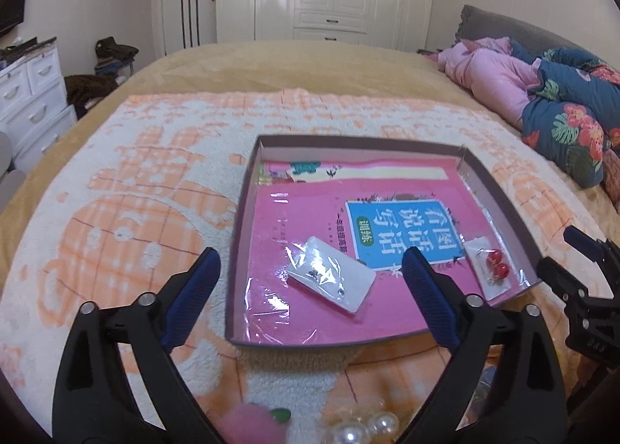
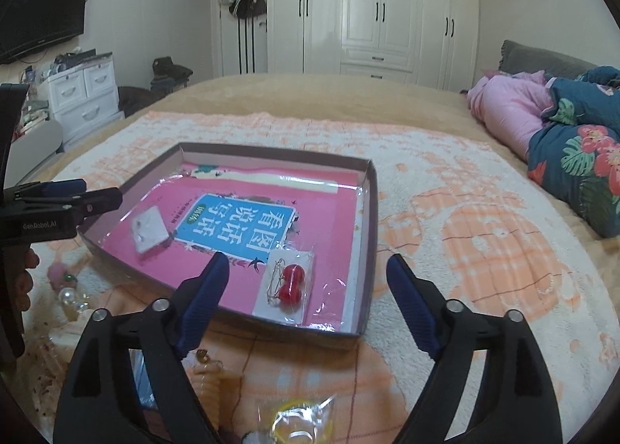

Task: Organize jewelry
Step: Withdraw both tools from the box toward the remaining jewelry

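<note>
A shallow box tray lies on the bed with a pink book inside. In it are a white card of small dark earrings in a clear bag and a card of red ball earrings. My left gripper is open and empty, above the tray's near left part. My right gripper is open and empty, just above the tray's near edge by the red earrings. Loose pearl jewelry and a bagged yellow piece lie on the blanket in front of the tray.
An orange and white blanket covers the bed. A pink fluffy piece with a green bead lies near the pearls. Folded quilts are piled at the right. White drawers stand left of the bed.
</note>
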{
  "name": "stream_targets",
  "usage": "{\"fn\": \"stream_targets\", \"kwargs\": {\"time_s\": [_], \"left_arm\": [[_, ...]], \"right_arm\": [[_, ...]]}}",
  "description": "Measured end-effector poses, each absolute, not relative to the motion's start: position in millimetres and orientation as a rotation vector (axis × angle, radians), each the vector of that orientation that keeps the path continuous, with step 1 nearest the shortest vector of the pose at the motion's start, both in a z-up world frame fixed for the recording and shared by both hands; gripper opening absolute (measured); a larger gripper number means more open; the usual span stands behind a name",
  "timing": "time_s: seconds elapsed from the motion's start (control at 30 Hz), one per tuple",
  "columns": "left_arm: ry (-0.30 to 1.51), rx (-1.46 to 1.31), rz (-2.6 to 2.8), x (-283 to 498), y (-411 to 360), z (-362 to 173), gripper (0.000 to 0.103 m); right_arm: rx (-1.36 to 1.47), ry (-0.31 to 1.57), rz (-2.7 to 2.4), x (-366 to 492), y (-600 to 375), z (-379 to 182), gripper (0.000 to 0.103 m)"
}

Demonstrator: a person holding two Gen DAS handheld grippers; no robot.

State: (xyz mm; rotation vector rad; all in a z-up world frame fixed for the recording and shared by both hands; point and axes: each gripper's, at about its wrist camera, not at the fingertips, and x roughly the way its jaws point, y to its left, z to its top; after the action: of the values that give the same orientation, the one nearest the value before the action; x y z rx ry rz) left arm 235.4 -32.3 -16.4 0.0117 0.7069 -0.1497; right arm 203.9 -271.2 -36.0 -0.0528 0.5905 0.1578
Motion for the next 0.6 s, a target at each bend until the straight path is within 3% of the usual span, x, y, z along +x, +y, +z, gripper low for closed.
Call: {"fn": "stream_targets", "kwargs": {"time_s": [0.6], "left_arm": [[0.595,0.020,-0.114,174.3,-31.8,16.3,0.092]], "right_arm": [[-0.032,0.502,0.149,147.0,-279.8,-6.7,0.091]]}}
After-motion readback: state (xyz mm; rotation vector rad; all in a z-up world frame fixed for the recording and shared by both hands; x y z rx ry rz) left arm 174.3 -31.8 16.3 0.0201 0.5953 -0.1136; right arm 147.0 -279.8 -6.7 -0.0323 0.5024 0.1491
